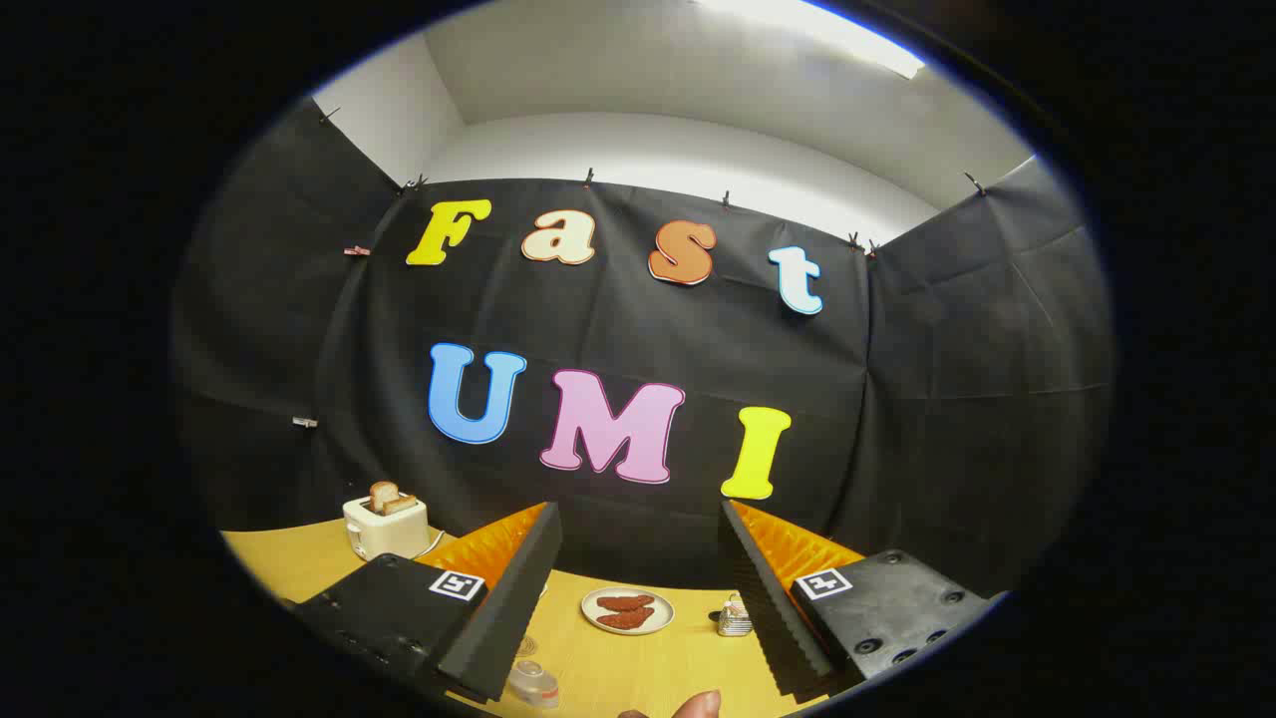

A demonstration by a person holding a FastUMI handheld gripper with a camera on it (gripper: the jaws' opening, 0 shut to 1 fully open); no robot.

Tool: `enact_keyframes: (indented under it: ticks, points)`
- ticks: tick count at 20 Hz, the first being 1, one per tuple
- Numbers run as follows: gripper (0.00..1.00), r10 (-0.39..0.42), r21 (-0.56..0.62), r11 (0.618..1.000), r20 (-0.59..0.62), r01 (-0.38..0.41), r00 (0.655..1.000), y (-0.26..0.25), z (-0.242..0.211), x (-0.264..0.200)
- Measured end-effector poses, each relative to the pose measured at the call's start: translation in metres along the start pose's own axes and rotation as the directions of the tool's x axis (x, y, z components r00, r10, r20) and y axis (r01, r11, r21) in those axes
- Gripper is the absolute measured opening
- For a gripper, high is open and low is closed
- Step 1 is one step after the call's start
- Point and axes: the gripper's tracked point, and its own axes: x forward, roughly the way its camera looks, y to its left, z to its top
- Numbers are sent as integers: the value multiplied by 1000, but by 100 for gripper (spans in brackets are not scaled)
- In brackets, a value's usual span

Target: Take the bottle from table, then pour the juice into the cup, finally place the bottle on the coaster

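Bottle [534, 684] lies low between fingers [508, 588], close to left one, on wooden surface [598, 663]; only clear body with pale cap end shows, rest cut off. Tongs [638, 538] spread wide apart, gripping nothing, tips raised above surface. Small round coaster-like disc [526, 645] just beyond bottle, beside left finger; can't tell for sure. Plate [628, 610] with brown food pieces farther ahead, between fingers. Small shiny object [735, 617] beside right finger. Toaster [386, 525] with bread slices beyond left finger. Fingertip of person [696, 705] at near edge.
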Motion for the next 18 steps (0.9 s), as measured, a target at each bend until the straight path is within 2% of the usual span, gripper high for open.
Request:
enact_keyframes:
  ticks: [18]
  points:
    - [97,12,13,1000,-48,-11,999,3,-22,-2]
